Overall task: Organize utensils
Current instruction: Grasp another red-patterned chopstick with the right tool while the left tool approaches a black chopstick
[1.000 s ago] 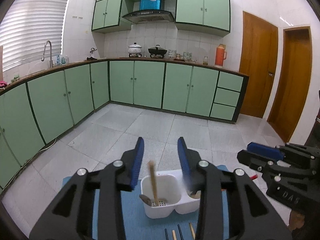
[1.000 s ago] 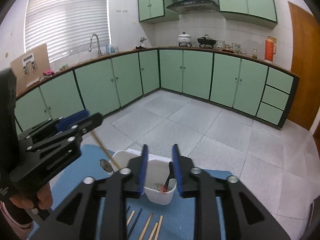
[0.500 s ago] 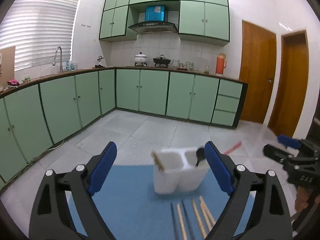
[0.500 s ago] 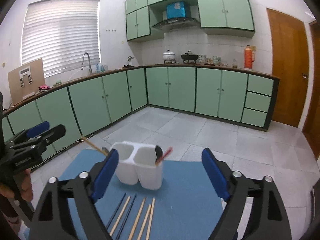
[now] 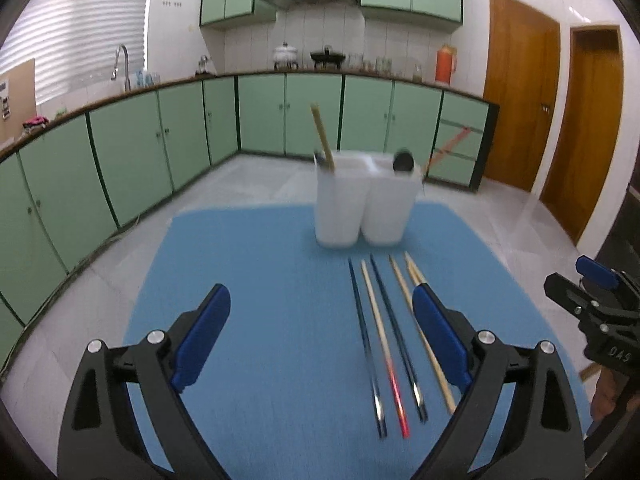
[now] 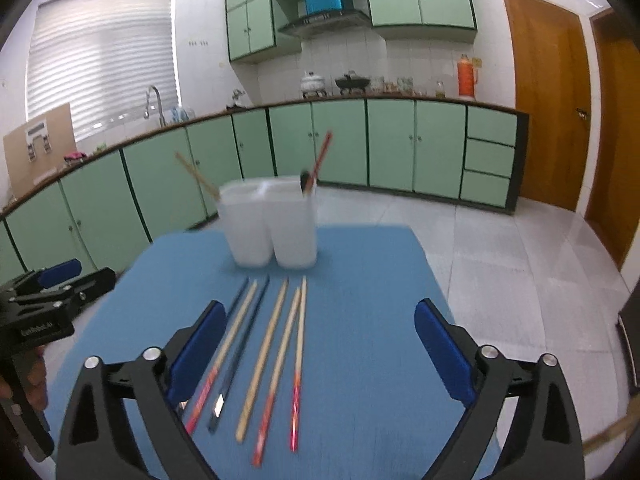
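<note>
Both grippers have withdrawn from the white two-compartment holder [image 5: 362, 204] and dropped lower over the blue mat [image 5: 256, 280]. A second ago each stood directly above a compartment with its jaws narrow; the left gripper [image 5: 320, 336] and right gripper [image 6: 320, 344] now have jaws spread wide, with nothing pressed between the pads. The opening took place in the first half of that second. The wooden chopstick [image 5: 322, 136] now stands free in the left compartment, and the red-ended chopstick [image 6: 322, 152] leans out of the right one. The row of loose chopsticks [image 6: 264, 356] on the mat, earlier only partly in frame, now lies fully in view, between the right gripper's jaws
</note>
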A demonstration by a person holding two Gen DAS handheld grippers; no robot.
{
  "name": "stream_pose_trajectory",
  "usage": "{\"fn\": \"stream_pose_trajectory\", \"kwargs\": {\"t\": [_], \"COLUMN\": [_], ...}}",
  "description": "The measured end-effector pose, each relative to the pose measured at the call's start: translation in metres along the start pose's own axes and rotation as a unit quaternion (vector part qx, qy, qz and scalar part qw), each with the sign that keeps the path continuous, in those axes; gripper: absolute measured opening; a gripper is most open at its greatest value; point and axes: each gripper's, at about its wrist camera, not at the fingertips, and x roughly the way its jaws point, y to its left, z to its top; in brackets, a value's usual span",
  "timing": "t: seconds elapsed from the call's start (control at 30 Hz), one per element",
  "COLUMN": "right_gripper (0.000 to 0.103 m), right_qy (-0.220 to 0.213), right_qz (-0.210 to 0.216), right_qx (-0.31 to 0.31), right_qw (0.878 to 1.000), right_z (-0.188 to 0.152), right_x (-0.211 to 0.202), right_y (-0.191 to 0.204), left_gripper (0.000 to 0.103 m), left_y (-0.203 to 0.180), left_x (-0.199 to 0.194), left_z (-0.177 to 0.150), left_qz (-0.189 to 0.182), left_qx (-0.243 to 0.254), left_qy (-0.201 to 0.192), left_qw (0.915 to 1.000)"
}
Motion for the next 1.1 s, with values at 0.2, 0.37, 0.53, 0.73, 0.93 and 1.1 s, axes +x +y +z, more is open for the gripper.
{"fn": "stream_pose_trajectory", "kwargs": {"t": [0.2,0.37,0.53,0.73,0.93,1.1], "right_gripper": [0.066,0.049,0.04,0.029,0.026,0.023], "right_qy": [0.052,0.084,0.106,0.127,0.127,0.128], "right_qz": [-0.007,-0.001,0.01,0.011,0.007,0.004], "right_qx": [-0.005,0.006,0.005,-0.013,-0.007,-0.013], "right_qw": [0.999,0.996,0.994,0.992,0.992,0.992], "right_z": [-0.054,-0.086,-0.098,-0.106,-0.106,-0.105], "right_x": [0.006,0.013,0.021,0.03,0.036,0.039], "right_y": [0.004,0.004,0.009,0.017,0.016,0.018], "left_gripper": [0.09,0.089,0.089,0.089,0.089,0.089], "left_y": [-0.004,-0.007,-0.006,-0.006,-0.012,-0.015], "left_x": [0.005,0.008,0.012,0.014,0.018,0.02], "left_z": [-0.041,-0.066,-0.083,-0.088,-0.09,-0.092], "left_qz": [0.004,0.005,0.008,0.009,0.005,0.003], "left_qx": [0.006,0.01,0.003,-0.001,0.001,0.006], "left_qy": [0.036,0.059,0.077,0.087,0.093,0.098], "left_qw": [0.9993,0.9982,0.997,0.9962,0.9956,0.9952]}}
